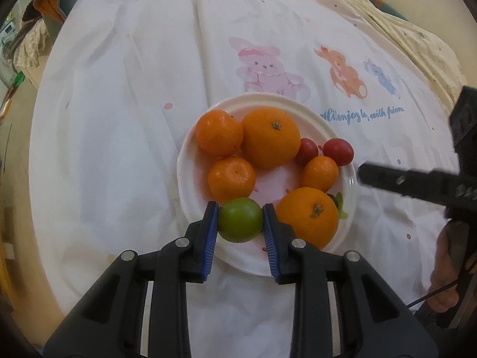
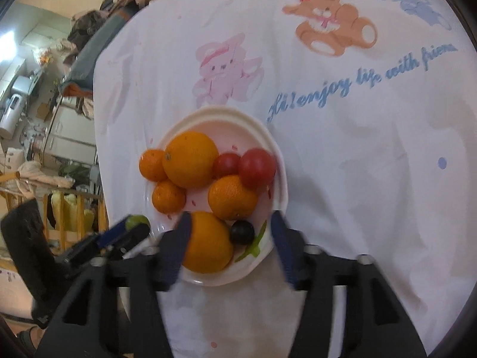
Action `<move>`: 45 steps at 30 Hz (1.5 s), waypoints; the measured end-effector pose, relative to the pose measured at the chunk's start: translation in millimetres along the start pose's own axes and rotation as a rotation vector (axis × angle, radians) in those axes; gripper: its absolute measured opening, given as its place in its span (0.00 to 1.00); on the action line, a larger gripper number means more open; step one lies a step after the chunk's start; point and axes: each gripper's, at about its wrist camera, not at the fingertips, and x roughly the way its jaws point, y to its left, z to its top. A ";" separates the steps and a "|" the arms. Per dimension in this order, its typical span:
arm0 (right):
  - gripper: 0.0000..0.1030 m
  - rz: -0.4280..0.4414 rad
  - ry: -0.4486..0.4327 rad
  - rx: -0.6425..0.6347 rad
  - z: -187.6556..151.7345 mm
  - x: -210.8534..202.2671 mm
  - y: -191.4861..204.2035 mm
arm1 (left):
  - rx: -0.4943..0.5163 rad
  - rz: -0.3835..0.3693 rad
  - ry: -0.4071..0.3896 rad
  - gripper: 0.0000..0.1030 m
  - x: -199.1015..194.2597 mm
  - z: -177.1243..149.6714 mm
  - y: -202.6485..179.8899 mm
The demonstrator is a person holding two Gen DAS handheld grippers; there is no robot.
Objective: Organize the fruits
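Observation:
A white plate [image 1: 190, 161] on a white printed cloth holds several oranges, such as a big one [image 1: 269, 141], two red fruits [image 1: 338, 151] and a dark grape [image 2: 242, 232]. My left gripper [image 1: 240, 223] is shut on a green fruit [image 1: 241, 223] at the plate's near edge. It also shows in the right wrist view [image 2: 131, 226], with the green fruit [image 2: 137, 221] between its pads. My right gripper [image 2: 229, 232] is open above the plate's near side, its fingers [image 2: 176, 250] astride an orange [image 2: 208, 243] and the grape. It enters the left wrist view from the right [image 1: 366, 176].
The cloth [image 2: 342, 164] carries pink, orange and blue animal prints and blue lettering. Past its left edge are a wooden rail [image 2: 59, 226], cabinets and clutter [image 2: 44, 113]. A cream patterned fabric [image 1: 417, 38] lies beyond the cloth at the far right.

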 end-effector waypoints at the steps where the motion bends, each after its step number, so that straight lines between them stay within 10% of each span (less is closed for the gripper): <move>1: 0.61 -0.003 -0.010 0.003 0.9 -3.9 -0.9 | -0.002 0.000 0.006 0.25 2.3 -0.4 -0.5; 19: 0.63 -0.014 -0.055 -0.007 5.0 -23.3 -3.9 | -0.025 -0.011 0.043 0.27 19.1 1.8 -7.5; 27: 0.63 -0.036 -0.053 -0.028 4.4 -21.2 -1.3 | -0.031 0.002 0.010 0.78 8.7 4.0 -3.4; 45: 0.69 -0.040 -0.191 -0.097 -24.8 -74.6 25.5 | -0.024 0.031 -0.234 0.79 -79.9 -8.3 -2.9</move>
